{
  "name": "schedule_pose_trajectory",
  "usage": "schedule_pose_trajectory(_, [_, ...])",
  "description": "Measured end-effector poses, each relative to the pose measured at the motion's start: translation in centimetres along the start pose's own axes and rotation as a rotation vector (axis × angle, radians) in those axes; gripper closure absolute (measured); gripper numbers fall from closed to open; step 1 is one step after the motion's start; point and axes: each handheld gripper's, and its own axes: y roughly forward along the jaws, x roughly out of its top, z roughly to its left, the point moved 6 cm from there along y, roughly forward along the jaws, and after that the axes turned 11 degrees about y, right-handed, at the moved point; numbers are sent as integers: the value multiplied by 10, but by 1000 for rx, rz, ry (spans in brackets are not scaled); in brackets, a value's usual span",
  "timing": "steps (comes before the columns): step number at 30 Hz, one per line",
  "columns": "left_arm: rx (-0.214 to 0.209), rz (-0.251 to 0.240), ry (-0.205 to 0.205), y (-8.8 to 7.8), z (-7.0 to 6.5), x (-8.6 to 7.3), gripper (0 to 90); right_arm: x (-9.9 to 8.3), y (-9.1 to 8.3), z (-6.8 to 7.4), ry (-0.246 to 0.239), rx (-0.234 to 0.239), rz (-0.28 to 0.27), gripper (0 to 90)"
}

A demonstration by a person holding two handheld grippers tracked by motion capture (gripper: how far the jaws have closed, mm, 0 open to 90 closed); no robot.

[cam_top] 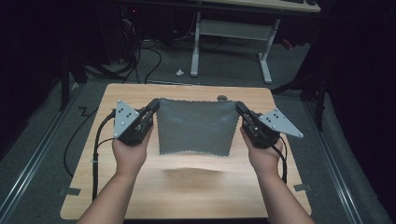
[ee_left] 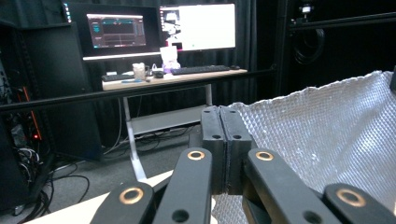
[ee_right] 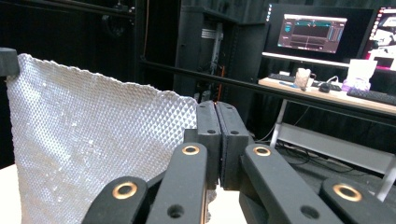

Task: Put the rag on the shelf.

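The jaws of the left gripper [ee_left: 226,140] are pressing flat against each other, and a corner of the grey cloth [ee_left: 327,140] is pinched between them; in the left gripper view the cloth is spreading from the jaws to the right, with its waffle pattern facing the camera. The jaws of the right gripper [ee_right: 217,140] are clenching in the same way on the other upper corner, and there the cloth [ee_right: 93,154] is hanging to the left of the jaws.

In the high view the left gripper [cam_top: 153,108] and the right gripper [cam_top: 240,109] are holding the two far corners, and the cloth [cam_top: 195,126] is stretching between them as a sheet. Its upper edge is sagging slightly in the middle. Its lower edge is hanging free above the table [cam_top: 187,186], and a soft shadow is lying on the wood under it.

Both hands are gripping the gripper bodies from below, the left hand [cam_top: 130,151] and the right hand [cam_top: 264,154], with the forearms coming in from the bottom edge. The grippers are pointing forward and slightly inward, toward each other.
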Motion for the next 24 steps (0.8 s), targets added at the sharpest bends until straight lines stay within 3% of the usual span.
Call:
schedule_pose_trajectory(4, [17,16,25,14,6,1,898,1,13,-7,-1,-14,17,900])
schedule_pose_trajectory(18, [35,52,45,57,21,1,897,15,50,-30,-10,-53,28,900])
schedule_pose_trajectory(24, [54,65,84,75,27,5,897,23,67,-41,-4,-71,19,900])
